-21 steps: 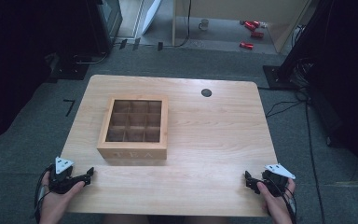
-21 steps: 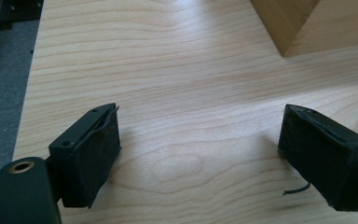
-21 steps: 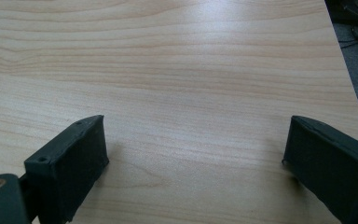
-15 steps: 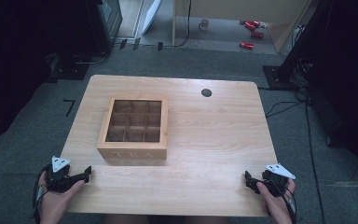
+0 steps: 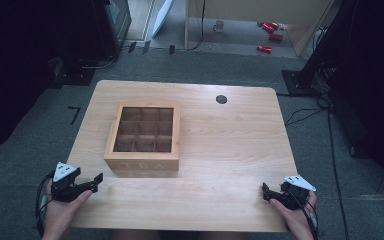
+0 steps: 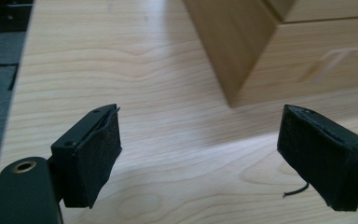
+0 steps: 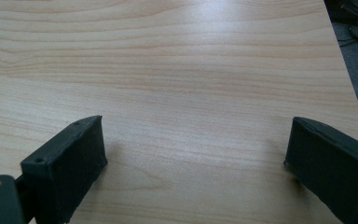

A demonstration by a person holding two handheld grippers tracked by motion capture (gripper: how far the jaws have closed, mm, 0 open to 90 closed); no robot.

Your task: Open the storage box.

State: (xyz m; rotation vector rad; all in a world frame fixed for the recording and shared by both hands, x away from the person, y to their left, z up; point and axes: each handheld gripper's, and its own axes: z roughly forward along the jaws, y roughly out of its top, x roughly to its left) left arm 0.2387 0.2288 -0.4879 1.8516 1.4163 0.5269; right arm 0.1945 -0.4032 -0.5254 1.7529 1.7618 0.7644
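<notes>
Little has moved since the earlier frames: the left claw (image 5: 87, 186) has drifted slightly along the near-left edge, while the right claw (image 5: 272, 194) and the wooden box have kept their places. Nearest the person, the left hand (image 5: 62, 212) holds its claw at the near-left corner of the surface (image 5: 230, 150), grey plate on top, jaws pointing toward the middle. The left gripper view shows this claw (image 6: 200, 156) spread wide with nothing between its pads (image 6: 98, 154), which sit low over the bare wood grain, and a corner of the box (image 6: 279, 51) just ahead and to the right, bearing an engraved letter T. At the near-right corner, the right hand (image 5: 295, 217) holds the other claw, likewise low over the surface. The right gripper view shows that claw (image 7: 196, 165) also wide open and empty, with bare wood ahead. Farther on, the wooden box (image 5: 142, 165) stands left of centre, upright, its windowed lid down over a three-by-three grid of compartments, contents not discernible, the word TEA on its near face. Beyond it, a small round black grommet (image 5: 221, 99) sits near the far edge. Past the surface, on the floor, lie red objects (image 5: 269, 31) too small to identify.
</notes>
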